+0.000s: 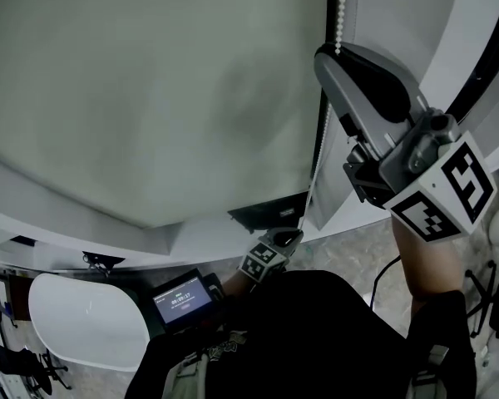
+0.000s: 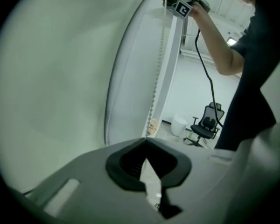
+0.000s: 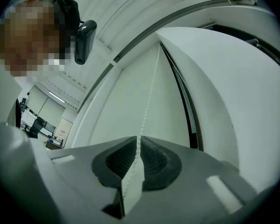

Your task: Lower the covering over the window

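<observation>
Pale grey-green fabric roller shade (image 1: 150, 98) is filling most of the head view, hanging over the window w/ its lower edge sitting just above a white frame band (image 1: 200, 239). White beaded pull cord (image 1: 341, 11) is running down along the shade's right side. Grey hand-held R gripper (image 1: 328, 61), w/ black ribbed pads & a marker cube on its back, is reaching up high & pinching that cord; in the right gripper view its jaws are pressing together w/ beads trapped btwn them. Grey L gripper (image 1: 287, 238) is sitting lower, near the shade's bottom corner, jaws clenched tip to tip. The cord is feeding straight into them in the left gripper view, so it's gripping the same cord. Black swivel office chair (image 2: 205, 125) is standing in the bkgd.
</observation>
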`<state>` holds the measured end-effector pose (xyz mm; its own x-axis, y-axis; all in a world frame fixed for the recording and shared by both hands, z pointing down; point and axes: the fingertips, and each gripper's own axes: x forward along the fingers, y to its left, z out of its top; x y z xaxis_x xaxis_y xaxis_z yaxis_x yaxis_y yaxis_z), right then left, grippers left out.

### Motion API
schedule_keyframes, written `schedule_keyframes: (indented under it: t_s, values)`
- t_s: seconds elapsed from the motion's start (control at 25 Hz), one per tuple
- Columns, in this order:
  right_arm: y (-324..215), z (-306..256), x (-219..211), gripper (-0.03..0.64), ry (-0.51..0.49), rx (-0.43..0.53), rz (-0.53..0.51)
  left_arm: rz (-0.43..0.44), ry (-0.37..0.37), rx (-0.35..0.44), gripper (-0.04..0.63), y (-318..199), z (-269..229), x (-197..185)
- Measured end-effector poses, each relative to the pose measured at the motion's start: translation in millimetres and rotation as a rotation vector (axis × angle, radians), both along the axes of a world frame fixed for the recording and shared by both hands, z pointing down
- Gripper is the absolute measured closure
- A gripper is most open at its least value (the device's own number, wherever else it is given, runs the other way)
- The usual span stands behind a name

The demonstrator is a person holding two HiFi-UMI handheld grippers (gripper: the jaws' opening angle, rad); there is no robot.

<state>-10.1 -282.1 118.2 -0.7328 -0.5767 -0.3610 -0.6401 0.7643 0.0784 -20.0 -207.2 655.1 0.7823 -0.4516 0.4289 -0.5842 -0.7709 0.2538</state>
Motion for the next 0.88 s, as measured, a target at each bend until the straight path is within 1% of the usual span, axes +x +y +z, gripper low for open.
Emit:
schedule_keyframes:
  t_s: [0.08,0.16,0.28,0.36,0.48,0.6,0.68,0.72,0.8,0.88]
  values:
    - [-2,-1,2,0.601,-0.019,0.003,0.002,0.002,0.002,0.000,0.592,-1,-1,0]
    - [-1,-2,3,0.606,-0.024,0.031,0.014,0.005,0.004,-0.001,0.592,-1,-2,1]
    - [7,-2,3,0.606,0.041,0.137,0.066,0.003,-0.007,0.007,0.592,-2,-2,2]
    - [16,-3,2,0.604,0.082,0.203,0.099,-0.018,-0.029,0.029,0.591,-5,-1,-1]
    - [26,8,0,0.606,0.150,0.227,0.105,-0.066,-0.045,0.058,0.586,-10,-1,-13]
    - [24,54,-10,0.606,0.248,0.175,0.099,-0.163,0.006,0.065,0.565,-12,-10,-35]
    - [19,104,-14,0.606,0.328,0.104,0.118,-0.227,0.060,0.078,0.557,-12,-23,-49]
    - [16,130,-13,0.606,0.356,0.051,0.124,-0.249,0.087,0.089,0.551,-12,-32,-54]
    - [9,172,-6,0.606,0.358,-0.060,0.122,-0.277,0.129,0.117,0.537,-15,-51,-58]
    - [5,191,4,0.604,0.333,-0.106,0.118,-0.289,0.163,0.137,0.537,-17,-69,-57]
